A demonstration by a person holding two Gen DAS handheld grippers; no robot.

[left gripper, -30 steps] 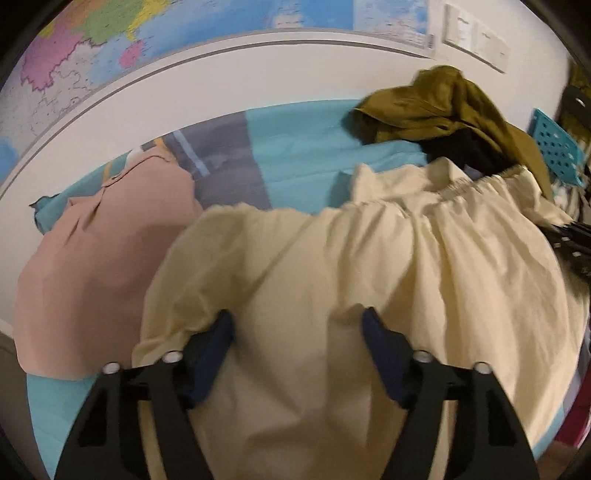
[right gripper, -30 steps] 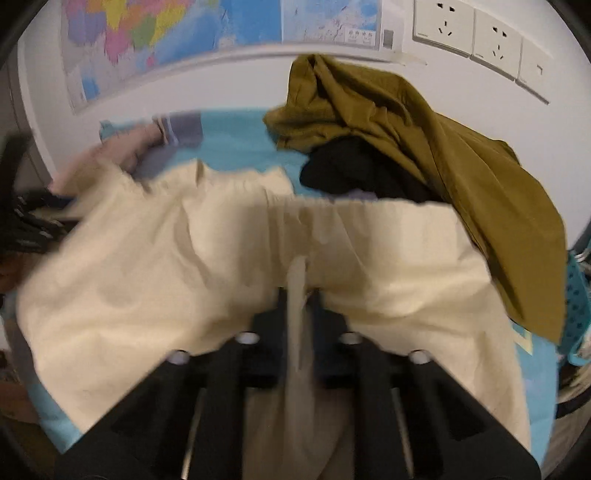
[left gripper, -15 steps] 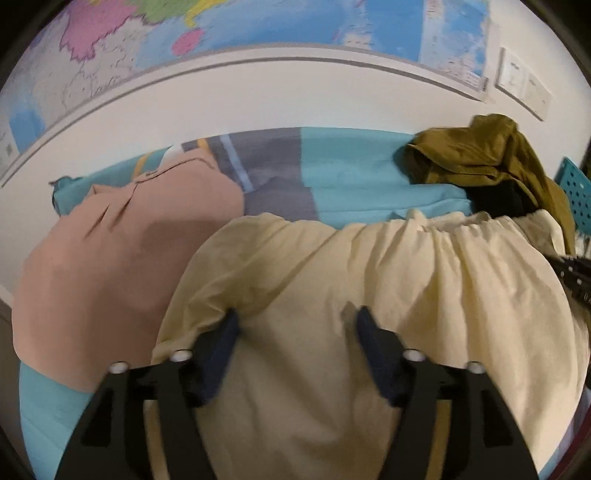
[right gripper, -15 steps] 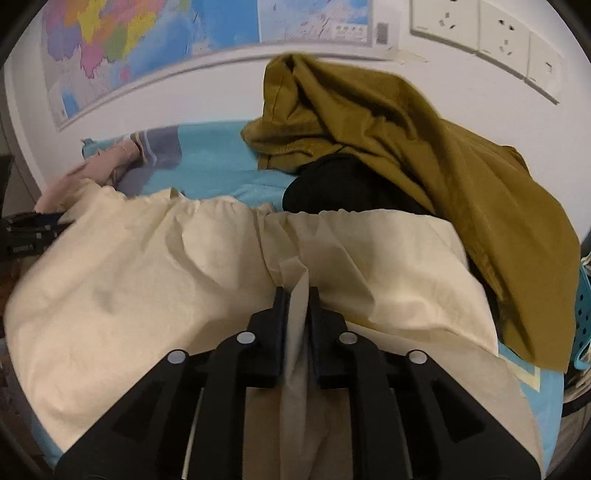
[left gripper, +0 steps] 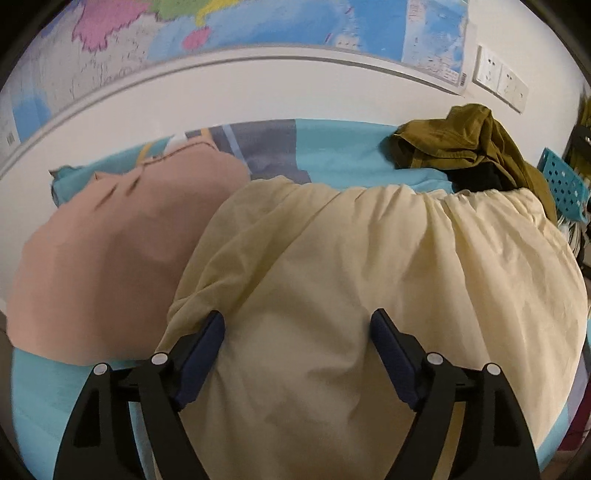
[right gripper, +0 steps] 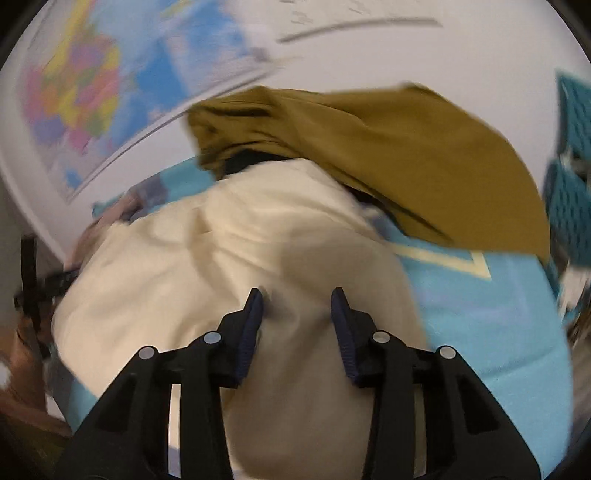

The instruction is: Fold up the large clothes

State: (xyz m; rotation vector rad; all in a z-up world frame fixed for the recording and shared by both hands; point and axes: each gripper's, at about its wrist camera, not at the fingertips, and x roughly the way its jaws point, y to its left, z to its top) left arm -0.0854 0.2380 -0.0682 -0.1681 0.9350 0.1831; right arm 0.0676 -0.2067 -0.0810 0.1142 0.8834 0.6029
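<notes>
A large cream garment (left gripper: 369, 277) lies spread on the blue bed cover (left gripper: 343, 155), its gathered waistband toward the wall. My left gripper (left gripper: 297, 321) is open and empty, its jaws wide apart just above the cloth's near part. The garment also shows in the right wrist view (right gripper: 236, 251), blurred. My right gripper (right gripper: 297, 295) is open over the cloth's right part and holds nothing.
A pink garment (left gripper: 110, 251) lies left of the cream one. An olive garment (left gripper: 465, 144) over a black one (left gripper: 476, 177) is heaped at the back right, also in the right wrist view (right gripper: 388, 147). A teal perforated basket (left gripper: 561, 184) stands at the right. A map (left gripper: 258, 22) hangs on the wall.
My right gripper has opened and let go of the cream cloth fold, and it swings fast, blurring its view. The left gripper stays open and has turned a little left.
</notes>
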